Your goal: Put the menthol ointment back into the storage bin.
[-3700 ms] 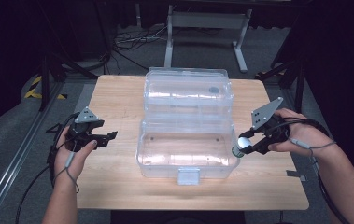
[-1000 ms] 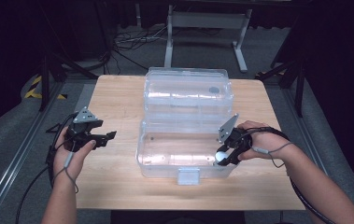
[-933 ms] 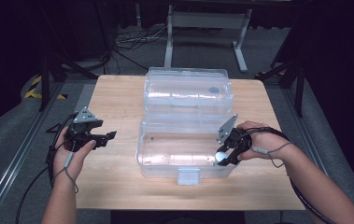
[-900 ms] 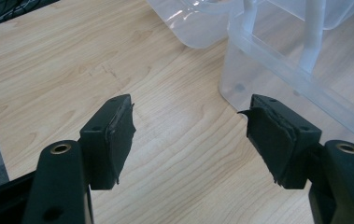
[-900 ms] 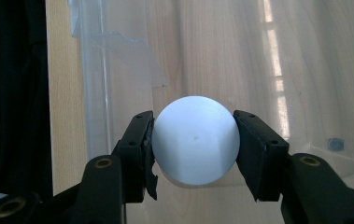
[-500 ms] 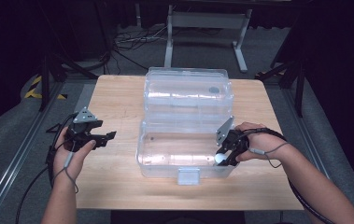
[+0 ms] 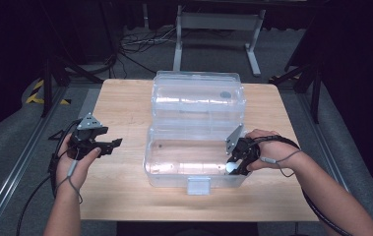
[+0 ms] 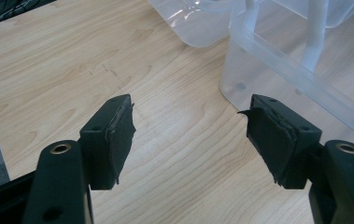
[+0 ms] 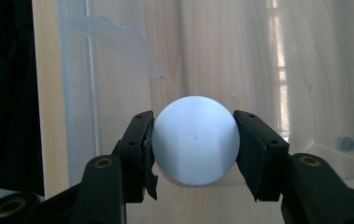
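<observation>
Closest in, the right gripper view: two matte black jaws with rubbery, slightly frayed pads press on either side of a smooth white ball (image 9: 195,140), round and evenly pale, no markings to speak of. That's a firm pinch on the ball by the right gripper (image 9: 195,140), with clear plastic and pale wood grain showing behind it.

From the high view, the right gripper (image 7: 233,166) sits at the right end of the near half of the clear plastic box (image 7: 174,164), the ball (image 7: 231,167) held just over or inside that wall; which, I can't tell. The right hand (image 7: 263,153) wraps the gripper body, forearm angling in from the lower right, cable looped over the wrist.

Over on the left, the left gripper (image 8: 191,133) has its jaws spread wide with bare table between them. The left hand (image 7: 76,156) holds it level over the wooden table (image 7: 120,103), well apart from the box, jaws aimed towards it.

Farther back, the box's open lid (image 7: 199,96) lies flat, glossy and see-through, rounded at the corners.
</observation>
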The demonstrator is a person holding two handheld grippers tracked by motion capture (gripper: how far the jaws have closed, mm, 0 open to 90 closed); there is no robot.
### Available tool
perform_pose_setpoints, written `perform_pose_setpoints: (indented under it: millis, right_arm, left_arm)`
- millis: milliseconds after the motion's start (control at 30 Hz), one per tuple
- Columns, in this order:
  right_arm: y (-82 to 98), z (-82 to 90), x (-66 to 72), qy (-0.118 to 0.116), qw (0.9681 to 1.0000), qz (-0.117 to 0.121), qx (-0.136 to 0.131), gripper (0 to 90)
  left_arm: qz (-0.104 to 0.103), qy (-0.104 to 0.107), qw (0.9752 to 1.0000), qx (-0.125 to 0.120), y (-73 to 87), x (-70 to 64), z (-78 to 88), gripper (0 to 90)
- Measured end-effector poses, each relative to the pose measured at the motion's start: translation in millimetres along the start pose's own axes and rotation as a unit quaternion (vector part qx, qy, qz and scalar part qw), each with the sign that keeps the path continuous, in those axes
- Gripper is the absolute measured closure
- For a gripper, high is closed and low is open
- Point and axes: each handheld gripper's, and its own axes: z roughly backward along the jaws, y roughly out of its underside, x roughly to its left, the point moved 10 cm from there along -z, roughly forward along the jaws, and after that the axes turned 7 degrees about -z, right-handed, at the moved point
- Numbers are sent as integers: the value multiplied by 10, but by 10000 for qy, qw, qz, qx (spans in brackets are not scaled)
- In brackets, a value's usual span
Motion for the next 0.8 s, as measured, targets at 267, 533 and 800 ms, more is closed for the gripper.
perform_pose_setpoints:
  millis: [267, 533, 800]
  right_arm:
    - [-3, -12, 16, 39, 9998, 46, 192, 507]
    - [-29, -15, 31, 3, 9997, 46, 248, 507]
    - [-42, -41, 25, -44, 9997, 12, 242, 506]
  left_arm:
    - [7, -5, 10000, -7, 2, 8, 4, 327]
    - [4, -5, 10000, -26, -1, 9, 10, 327]
    - [21, 2, 10000, -9, 8, 12, 9, 327]
